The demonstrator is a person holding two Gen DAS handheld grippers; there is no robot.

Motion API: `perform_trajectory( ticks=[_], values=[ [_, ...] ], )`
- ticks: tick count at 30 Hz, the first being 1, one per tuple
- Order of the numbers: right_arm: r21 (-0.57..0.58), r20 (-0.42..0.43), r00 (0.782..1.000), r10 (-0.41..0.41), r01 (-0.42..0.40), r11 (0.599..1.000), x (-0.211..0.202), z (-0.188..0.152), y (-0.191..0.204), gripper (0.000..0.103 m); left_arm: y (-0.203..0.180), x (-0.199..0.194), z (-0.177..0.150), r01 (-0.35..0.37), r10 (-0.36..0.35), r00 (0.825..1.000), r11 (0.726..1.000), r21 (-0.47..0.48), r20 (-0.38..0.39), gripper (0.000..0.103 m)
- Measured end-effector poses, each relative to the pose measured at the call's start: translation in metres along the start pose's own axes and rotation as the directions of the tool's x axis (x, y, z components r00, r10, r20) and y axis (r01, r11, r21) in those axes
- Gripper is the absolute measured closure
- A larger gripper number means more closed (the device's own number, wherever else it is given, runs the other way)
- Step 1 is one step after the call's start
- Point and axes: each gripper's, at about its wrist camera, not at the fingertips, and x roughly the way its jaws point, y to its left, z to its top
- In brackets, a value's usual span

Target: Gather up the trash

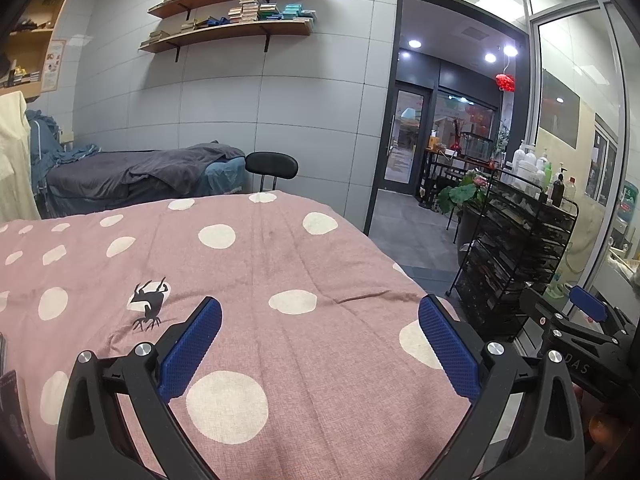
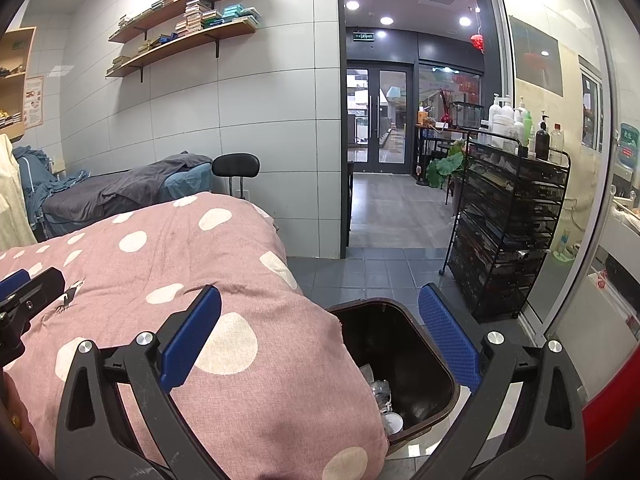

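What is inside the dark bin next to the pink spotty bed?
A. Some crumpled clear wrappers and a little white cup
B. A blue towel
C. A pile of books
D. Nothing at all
A: the right wrist view looks down into the trash bin, where crumpled clear wrappers and a small white cup lie at the bottom.

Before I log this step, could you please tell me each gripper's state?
Left gripper: open, holding nothing, over the bed cover.
Right gripper: open, holding nothing.

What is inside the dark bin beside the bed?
The bin holds crumpled clear plastic and a white cup-like item near its bottom. The pink dotted quilt overhangs its left side, hiding anything there.
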Motion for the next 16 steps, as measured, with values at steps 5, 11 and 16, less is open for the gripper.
perform_trajectory(
  ticks=[5, 11, 16],
  values=[
    [0.0, 0.001, 1.0, 0.0, 0.0, 1.0, -0.0005, -0.0001, -0.0001, 0.006, -0.0005, 0.0003, -0.0005, 0.009, -0.009, 1.0, 1.0, -0.002, -0.002, 0.006],
    [0.001, 0.0, 1.0, 0.0, 0.0, 1.0, -0.0001, 0.0003, -0.0002, 0.006, -0.0014, 0.001, -0.0024, 0.007, -0.007, 1.0, 1.0, 0.0, -0.004, 0.006],
    [0.0, -0.002, 1.0, 0.0, 0.0, 1.0, -0.0001, 0.0002, -0.0002, 0.006, -0.0017, 0.0012, -0.0035, 0.009, -0.009, 1.0, 1.0, -0.004, -0.008, 0.006]
  ],
)
